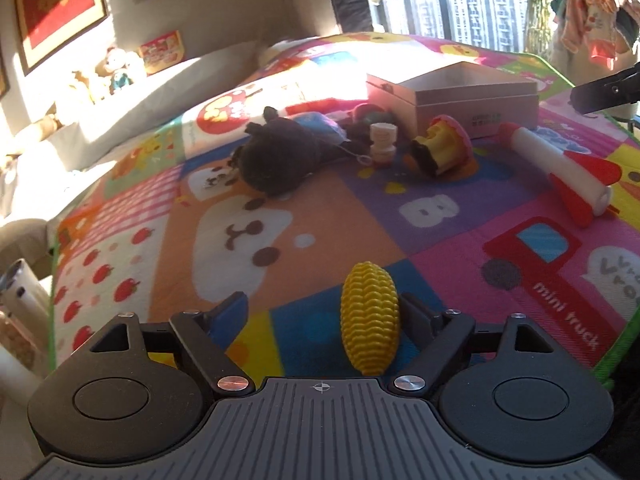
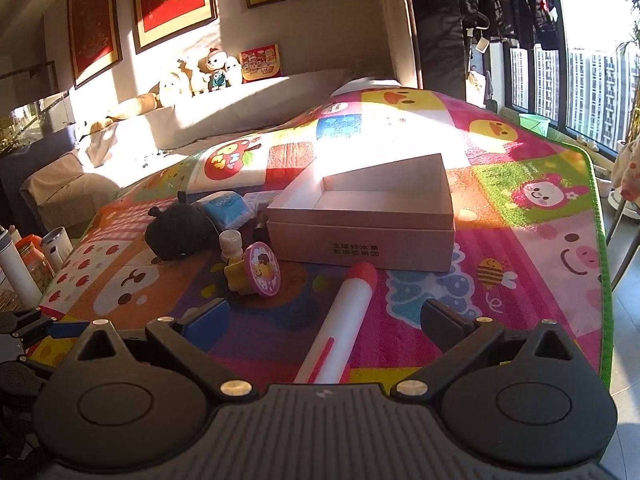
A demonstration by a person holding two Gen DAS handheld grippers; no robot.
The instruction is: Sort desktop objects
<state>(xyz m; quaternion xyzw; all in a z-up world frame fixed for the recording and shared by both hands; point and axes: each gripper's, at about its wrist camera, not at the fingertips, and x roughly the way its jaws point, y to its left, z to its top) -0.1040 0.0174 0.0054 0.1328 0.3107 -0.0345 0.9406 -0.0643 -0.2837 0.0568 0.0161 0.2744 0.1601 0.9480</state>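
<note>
The left claw stands spread wide over the colourful play mat that covers the tabletop. A yellow toy corn cob sits between its fingers, close against the right-hand one and well clear of the left-hand one, so the claw is released and grasps nothing. Whether the cob touches that right-hand finger cannot be told.

The right claw is likewise spread wide and released — a white toy rocket with a red nose lies on the mat between its fingers, its nose pointing toward the open cardboard box, with clear gaps on both sides.

The box sits farther back on the mat, empty as far as its inside shows. Just left of it, in the right wrist view, a cluster of things lies together: a black plush toy, a blue packet, a small white figure standing upright, and a yellow toy with a pink clock-like face tipped on its side. The left wrist view shows the same group beyond the cob, with the rocket off to the right — near the box's corner.
</note>
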